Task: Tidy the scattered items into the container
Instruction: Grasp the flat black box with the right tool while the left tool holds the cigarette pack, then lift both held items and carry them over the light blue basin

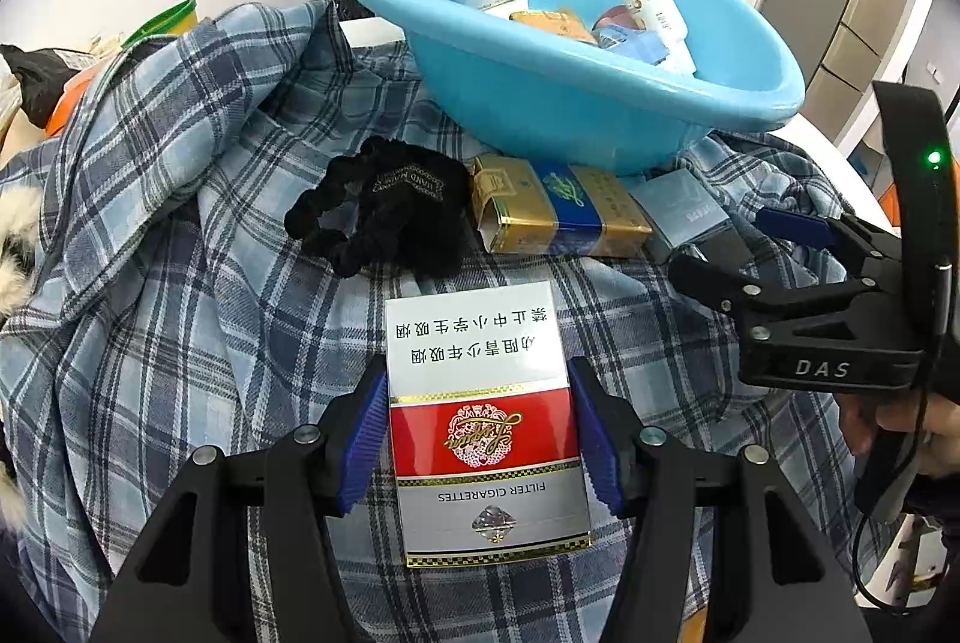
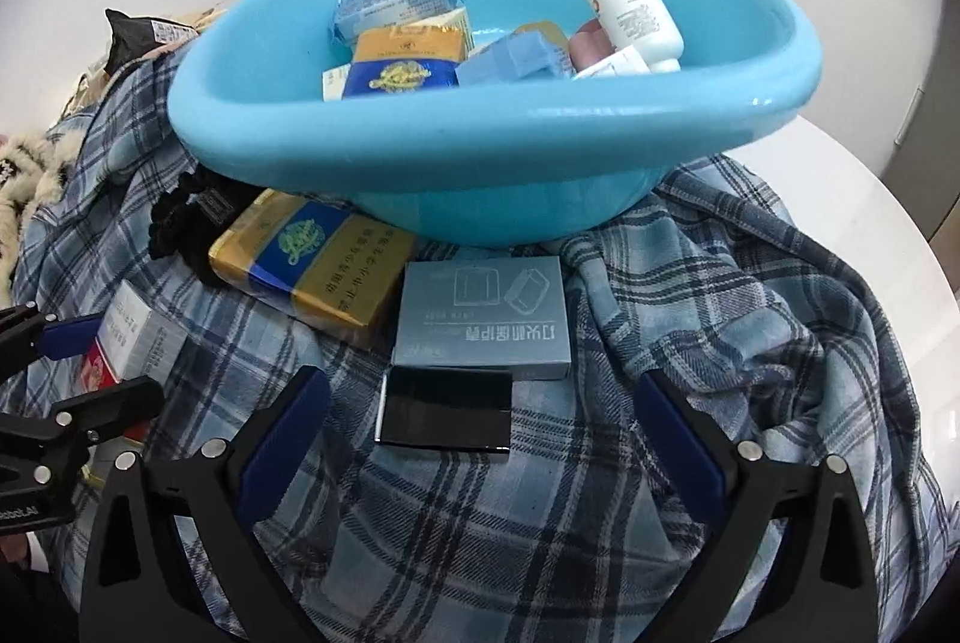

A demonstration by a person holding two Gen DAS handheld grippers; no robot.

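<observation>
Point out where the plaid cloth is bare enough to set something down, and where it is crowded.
Bare plaid cloth lies right of the grey box, below the blue basin. Another bare stretch lies left of the red-and-white pack, below the black scrunchie. Crowded: the strip under the basin's near wall, where scrunchie, gold pack, grey box and black card sit close together.

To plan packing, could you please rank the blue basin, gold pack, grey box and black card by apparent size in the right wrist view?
1. blue basin
2. gold pack; grey box: alike
3. black card
</observation>
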